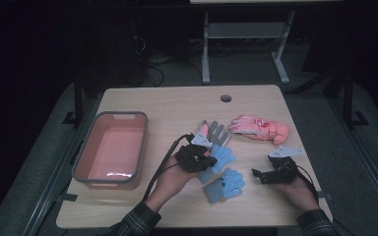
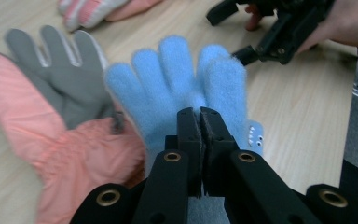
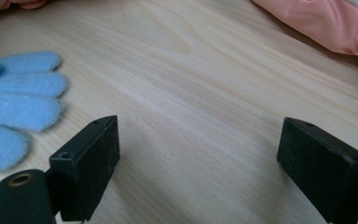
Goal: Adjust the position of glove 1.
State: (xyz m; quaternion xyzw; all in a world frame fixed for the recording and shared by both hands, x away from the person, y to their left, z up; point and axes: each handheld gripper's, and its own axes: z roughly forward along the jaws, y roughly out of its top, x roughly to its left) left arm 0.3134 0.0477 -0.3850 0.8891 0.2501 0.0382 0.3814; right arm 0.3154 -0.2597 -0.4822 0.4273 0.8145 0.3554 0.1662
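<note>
My left gripper is shut on the cuff end of a fluffy light-blue glove. The glove's fingers point away from the jaws, over the table's middle. A second blue glove lies just in front of it. A pink glove with a grey palm lies beside the held glove. Another pink glove lies farther right. My right gripper hovers open, low over bare wood right of the blue gloves, holding nothing.
A salmon-coloured bin with a grey rim stands empty at the table's left. A round cable hole is near the far edge. A table frame stands on the floor beyond.
</note>
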